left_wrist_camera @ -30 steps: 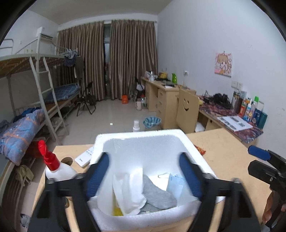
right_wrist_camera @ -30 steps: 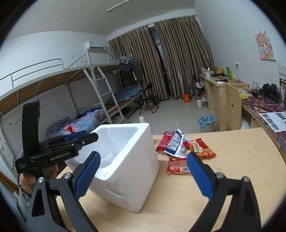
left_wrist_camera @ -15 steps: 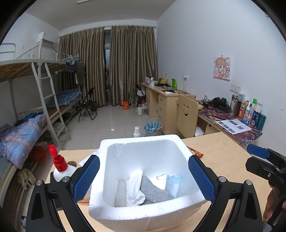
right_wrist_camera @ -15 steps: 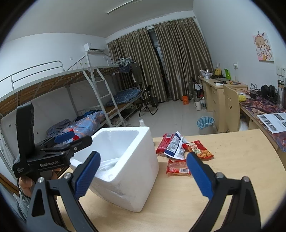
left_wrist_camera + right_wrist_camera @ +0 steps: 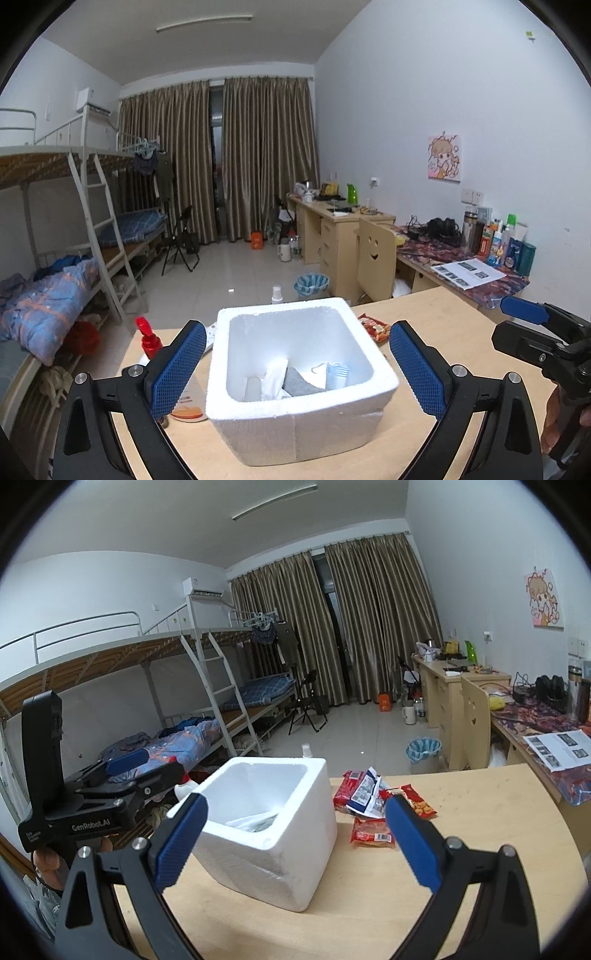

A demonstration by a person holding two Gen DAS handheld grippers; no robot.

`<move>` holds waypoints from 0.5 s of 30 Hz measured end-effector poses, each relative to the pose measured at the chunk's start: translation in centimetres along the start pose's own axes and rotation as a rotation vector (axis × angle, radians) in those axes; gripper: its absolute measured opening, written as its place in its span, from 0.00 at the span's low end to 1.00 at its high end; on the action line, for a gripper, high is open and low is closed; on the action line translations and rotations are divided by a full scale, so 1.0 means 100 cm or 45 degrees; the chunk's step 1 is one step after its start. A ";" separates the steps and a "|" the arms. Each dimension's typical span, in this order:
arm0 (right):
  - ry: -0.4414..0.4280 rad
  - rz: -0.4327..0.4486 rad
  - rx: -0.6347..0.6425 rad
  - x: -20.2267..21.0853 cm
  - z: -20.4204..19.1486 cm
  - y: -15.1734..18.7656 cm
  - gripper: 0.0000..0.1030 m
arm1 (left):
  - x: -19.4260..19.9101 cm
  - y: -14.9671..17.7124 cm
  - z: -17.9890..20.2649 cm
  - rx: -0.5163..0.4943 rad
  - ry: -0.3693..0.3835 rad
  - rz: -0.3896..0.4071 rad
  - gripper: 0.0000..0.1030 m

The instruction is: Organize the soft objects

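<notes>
Both grippers have drawn back and up from the white foam box point(image 5: 301, 373), so that the left gripper point(image 5: 297, 369), whose blue pads reached inside the box a second ago, now has them spread wide outside its walls, touching nothing. Its jaws stand fully apart with the box seen between them but ungripped. Right gripper point(image 5: 295, 840) is likewise open and empty, its pads framing the box's near corner and the snack packets point(image 5: 373, 805) beyond. Inside the box lie the soft things: a white cloth point(image 5: 275, 376), a grey sock point(image 5: 297, 382) and a pale blue face mask point(image 5: 334, 374), bunched on the floor at the near side. Left of the box stands a red-capped bottle point(image 5: 147, 338). All rest on the light wooden table point(image 5: 480, 812).
</notes>
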State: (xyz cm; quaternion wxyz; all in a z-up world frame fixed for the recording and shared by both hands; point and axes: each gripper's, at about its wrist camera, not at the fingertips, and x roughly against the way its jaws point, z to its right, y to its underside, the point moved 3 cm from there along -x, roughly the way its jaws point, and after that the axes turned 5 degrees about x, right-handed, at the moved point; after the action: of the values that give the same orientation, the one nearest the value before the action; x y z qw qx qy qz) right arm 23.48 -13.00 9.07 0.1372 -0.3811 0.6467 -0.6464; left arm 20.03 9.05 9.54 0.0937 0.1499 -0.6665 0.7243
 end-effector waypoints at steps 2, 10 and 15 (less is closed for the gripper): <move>0.005 0.013 0.008 0.008 -0.005 -0.001 0.96 | 0.012 -0.001 0.001 0.007 0.010 0.020 0.97; 0.019 0.071 0.056 0.041 -0.024 -0.005 0.98 | 0.057 -0.002 0.011 -0.020 0.018 0.086 0.97; 0.024 0.118 0.076 0.063 -0.036 -0.005 0.99 | 0.087 0.002 0.015 -0.034 0.012 0.121 0.97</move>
State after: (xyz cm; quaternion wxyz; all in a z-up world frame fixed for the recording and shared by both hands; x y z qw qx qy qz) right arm 16.98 -14.53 11.94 0.1720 -0.3404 0.6453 -0.6620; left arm 11.99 6.97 12.40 0.0644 0.1133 -0.6819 0.7197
